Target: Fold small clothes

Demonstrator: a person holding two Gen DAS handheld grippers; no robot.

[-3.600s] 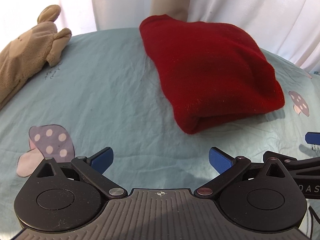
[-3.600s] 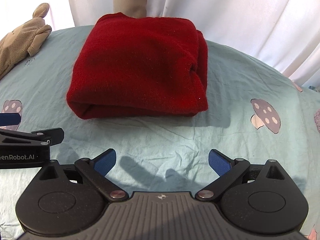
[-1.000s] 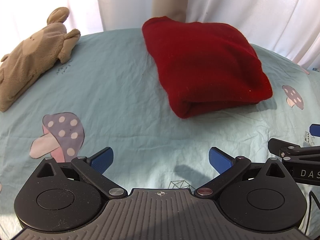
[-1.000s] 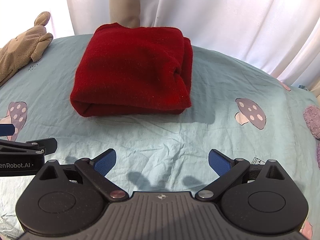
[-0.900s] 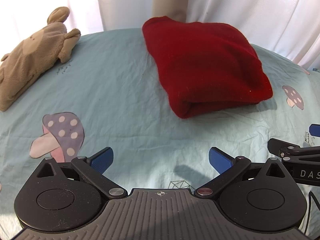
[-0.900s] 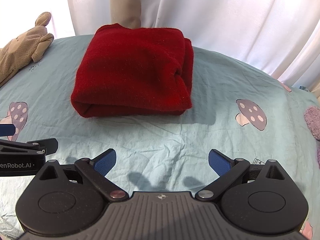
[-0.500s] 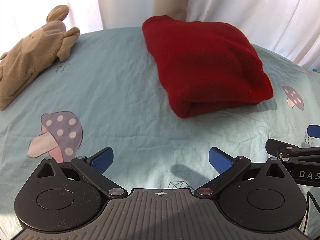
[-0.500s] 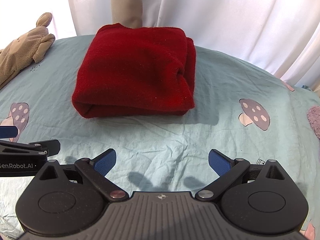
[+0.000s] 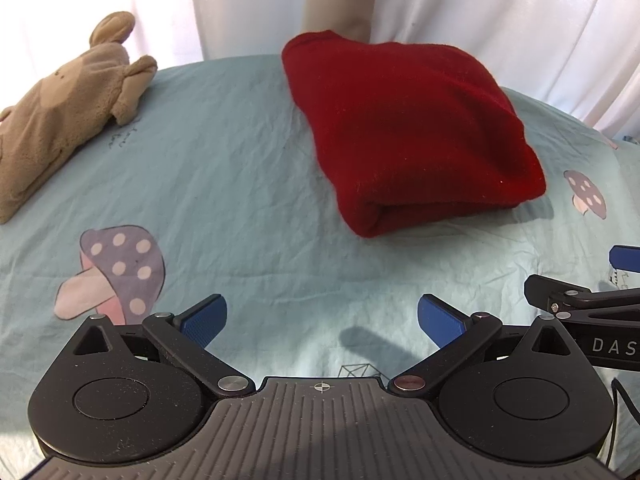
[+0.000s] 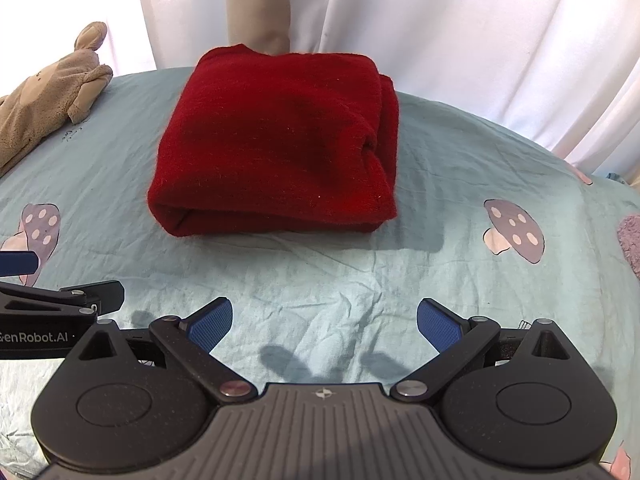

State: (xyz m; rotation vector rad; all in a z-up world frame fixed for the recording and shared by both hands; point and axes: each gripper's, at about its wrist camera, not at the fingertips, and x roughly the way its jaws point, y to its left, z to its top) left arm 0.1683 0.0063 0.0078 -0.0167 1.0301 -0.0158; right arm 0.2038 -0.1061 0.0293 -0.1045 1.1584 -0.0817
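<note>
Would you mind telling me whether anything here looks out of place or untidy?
Nothing stands out. The red garment lies folded on the mushroom-print sheet, and both the left tool and right tool are open, clear of it.

Bright daylight through white curtains [image 10: 440,32] blows out the background to glare, while the red garment [image 10: 276,140] throws a soft shadow onto the sheet [image 10: 320,280] under sharp focus and fisheye-curved edges.
</note>
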